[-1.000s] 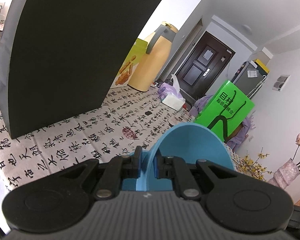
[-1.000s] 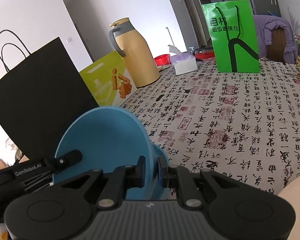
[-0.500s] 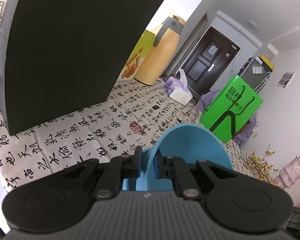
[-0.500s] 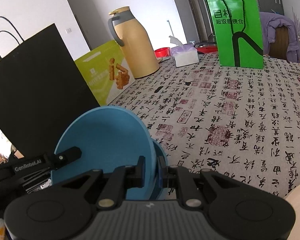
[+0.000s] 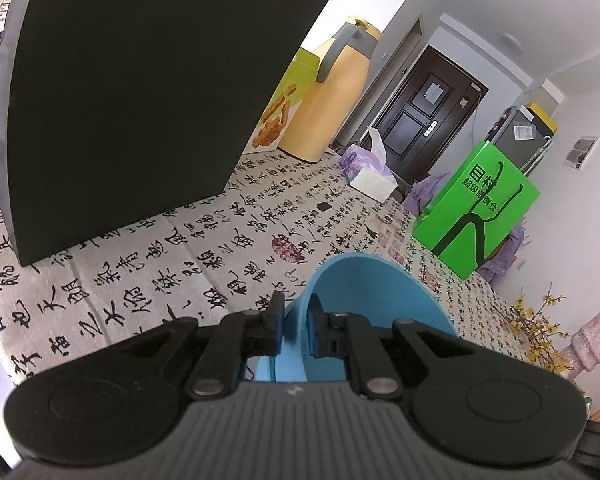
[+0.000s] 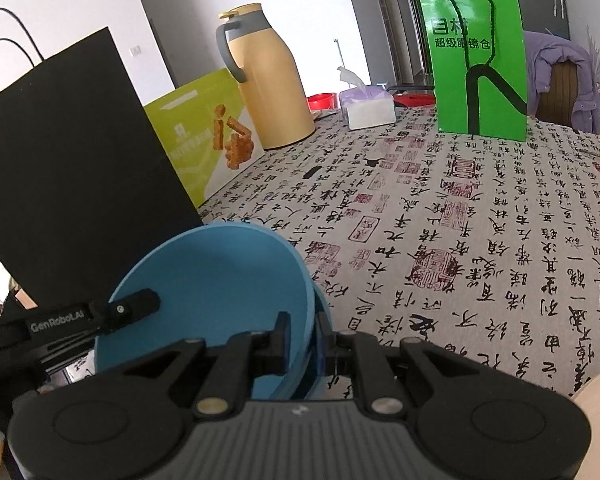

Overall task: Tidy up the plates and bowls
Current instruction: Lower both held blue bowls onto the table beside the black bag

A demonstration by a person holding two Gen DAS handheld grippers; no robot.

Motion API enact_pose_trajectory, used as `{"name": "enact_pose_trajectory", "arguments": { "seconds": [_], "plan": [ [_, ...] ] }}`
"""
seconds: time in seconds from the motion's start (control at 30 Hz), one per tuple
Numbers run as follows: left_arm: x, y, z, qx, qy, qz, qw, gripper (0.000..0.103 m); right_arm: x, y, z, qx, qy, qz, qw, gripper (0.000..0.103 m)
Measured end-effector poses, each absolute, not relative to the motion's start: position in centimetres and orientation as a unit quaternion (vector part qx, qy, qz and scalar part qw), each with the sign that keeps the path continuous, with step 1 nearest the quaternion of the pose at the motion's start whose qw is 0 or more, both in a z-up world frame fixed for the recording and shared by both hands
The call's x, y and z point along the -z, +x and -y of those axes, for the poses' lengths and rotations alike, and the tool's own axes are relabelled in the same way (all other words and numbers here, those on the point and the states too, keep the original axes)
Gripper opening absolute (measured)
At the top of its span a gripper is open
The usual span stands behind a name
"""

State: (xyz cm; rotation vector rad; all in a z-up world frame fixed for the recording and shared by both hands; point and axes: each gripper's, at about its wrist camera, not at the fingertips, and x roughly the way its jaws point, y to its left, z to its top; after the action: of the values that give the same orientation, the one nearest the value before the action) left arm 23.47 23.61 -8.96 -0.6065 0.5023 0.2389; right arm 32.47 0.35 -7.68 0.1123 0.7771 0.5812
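Bench (image 6: 480,216): covered by a cloth printed with black calligraphy and red seals; carries every item listed below.
Black paper bag (image 5: 140,80): upright at the left of the bench, largest item in both views.
Green paper bag (image 6: 478,64): upright near the far edge, black cord handles hanging down its front.
Yellow-green carton (image 6: 204,136): standing between the black paper bag and the jug.
Yellow thermos jug (image 6: 268,80): upright, grey handle and collar, just beside the carton.
Tissue box (image 6: 366,106): behind the jug, one tissue sticking up.
Blue plate (image 6: 208,292): held tilted above the near bench, gripped at two points on its rim.
Left hand-held gripper (image 5: 296,330): clenched on the blue plate's rim (image 5: 364,308), one pad on each face.
Right hand-held gripper (image 6: 302,340): clenched on the same plate's rim; the left unit's finger shows across the plate.
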Motion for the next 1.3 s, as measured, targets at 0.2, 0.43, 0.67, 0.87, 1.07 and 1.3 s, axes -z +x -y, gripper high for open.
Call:
{"name": "enact_pose_trajectory", "arguments": {
  "seconds": [0.2,0.43,0.67,0.87,1.07,1.3],
  "plan": [
    [8.9,23.7,-22.9,-0.124,-0.266,-0.243,0.925,0.011,7.7,32.2,-0.5,-0.279,0.043,-0.368,0.886,0.012],
    [9.0,24.0,-22.8,-0.128,-0.255,-0.246,0.926,0.011,7.6,32.2,-0.4,-0.279,0.042,-0.364,0.888,0.012],
    [9.1,24.2,-22.8,-0.129,-0.254,-0.249,0.926,0.011,7.6,32.3,-0.4,-0.280,0.042,-0.364,0.887,0.012],
    [9.0,24.1,-23.0,-0.129,-0.262,-0.251,0.923,0.011,7.4,32.1,-0.2,-0.281,0.047,-0.363,0.887,0.013],
    [8.6,24.1,-23.1,-0.126,-0.274,-0.253,0.919,0.013,6.8,31.9,0.2,-0.275,0.050,-0.354,0.893,0.015],
    [8.7,24.3,-22.8,-0.130,-0.270,-0.256,0.919,0.013,6.7,31.7,0.3,-0.270,0.050,-0.354,0.894,0.015]
  ]
}}
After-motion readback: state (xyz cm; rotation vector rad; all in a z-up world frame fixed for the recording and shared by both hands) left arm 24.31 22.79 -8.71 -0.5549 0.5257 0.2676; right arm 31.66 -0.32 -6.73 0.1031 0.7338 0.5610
